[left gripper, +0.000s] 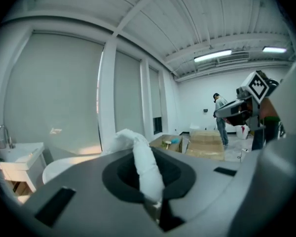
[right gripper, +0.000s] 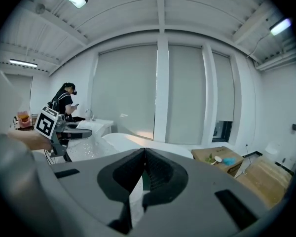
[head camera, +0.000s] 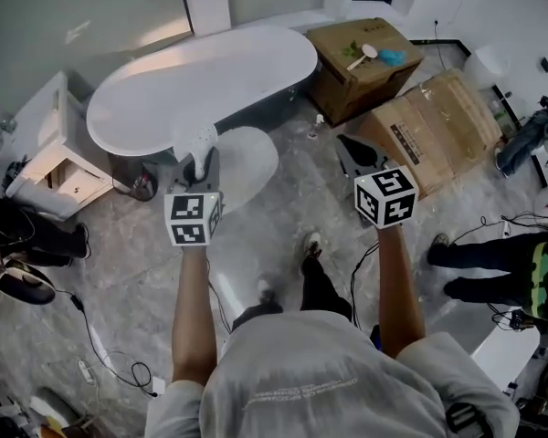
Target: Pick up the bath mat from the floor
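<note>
The white bath mat (head camera: 248, 161) hangs off the floor from my left gripper (head camera: 201, 161), its lower part trailing down beside my leg. In the left gripper view a rolled fold of the mat (left gripper: 124, 137) is pinched between the jaws of the left gripper (left gripper: 140, 158). My right gripper (head camera: 358, 151) is raised level with the left, well to the right of the mat, and nothing is held in it. In the right gripper view the tips of the right gripper (right gripper: 144, 154) meet, and the left gripper's marker cube (right gripper: 46, 122) and the draped mat (right gripper: 84, 147) show at the left.
A white bathtub (head camera: 201, 73) stands ahead, with a white sink cabinet (head camera: 50, 158) to its left. Two cardboard boxes (head camera: 361, 57) (head camera: 438, 128) lie at the back right. Another person (head camera: 502, 263) stands at the right. Cables (head camera: 100, 354) trail over the grey floor.
</note>
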{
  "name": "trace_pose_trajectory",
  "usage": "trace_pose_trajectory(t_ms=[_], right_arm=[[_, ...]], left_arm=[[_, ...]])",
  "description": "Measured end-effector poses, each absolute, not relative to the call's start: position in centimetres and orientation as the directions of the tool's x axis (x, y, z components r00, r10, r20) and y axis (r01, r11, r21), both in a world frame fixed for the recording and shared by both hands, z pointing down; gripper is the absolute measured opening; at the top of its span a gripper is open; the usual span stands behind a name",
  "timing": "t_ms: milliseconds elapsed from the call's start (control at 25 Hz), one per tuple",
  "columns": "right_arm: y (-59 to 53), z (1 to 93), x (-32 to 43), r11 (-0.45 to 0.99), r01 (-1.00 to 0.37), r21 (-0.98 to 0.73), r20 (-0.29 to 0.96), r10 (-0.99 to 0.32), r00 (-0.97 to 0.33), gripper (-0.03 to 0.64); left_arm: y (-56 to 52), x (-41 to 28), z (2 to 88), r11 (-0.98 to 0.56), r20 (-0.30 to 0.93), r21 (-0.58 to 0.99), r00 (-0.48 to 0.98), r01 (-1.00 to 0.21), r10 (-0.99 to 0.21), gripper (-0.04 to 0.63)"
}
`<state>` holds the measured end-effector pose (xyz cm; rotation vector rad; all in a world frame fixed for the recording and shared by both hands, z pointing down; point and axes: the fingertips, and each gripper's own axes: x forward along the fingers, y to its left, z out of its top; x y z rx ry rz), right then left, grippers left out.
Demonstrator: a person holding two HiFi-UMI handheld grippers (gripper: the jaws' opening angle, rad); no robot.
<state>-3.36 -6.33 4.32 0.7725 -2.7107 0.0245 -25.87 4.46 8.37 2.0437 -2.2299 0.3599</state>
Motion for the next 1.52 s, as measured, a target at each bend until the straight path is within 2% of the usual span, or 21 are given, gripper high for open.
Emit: trace_pose_trajectory(t_ms=[360,520,920,1520], right_arm=[[-3.1,-3.8,-2.1,0.83,-0.53,0.176,0.205,-0.557,-0.805,0.015],[-1.4,-6.2,-1.6,0.838,-0.521,0.164,0.165,-0.544,-0.823,0.014],[1.6,-8.9,-1.1,0.839,-0.496,0.225,0.134,-0.531,-0.837,0.014],[1.6,-7.4,-2.6,0.856,-0.474,0.206,0.164,-0.508,-0.846,0.014]], left_arm=[[7.5,-23.6,-2.8,0.036,0.077,-0.196,-0.052,-0.98,-0.996,0.037],[8.2,-21.8,-5.5,-0.007,0.041,-0.211,-0.002,-0.977,-0.999,0.037],[10.3,-19.1,-8.1,-0.059,-0.023,-0.19,0.064,-0.98,-0.998,0.037],[10.4,-18.6,-6.8,-0.131,-0.001,-0.172,0.133,-0.976,-0.991,0.037]])
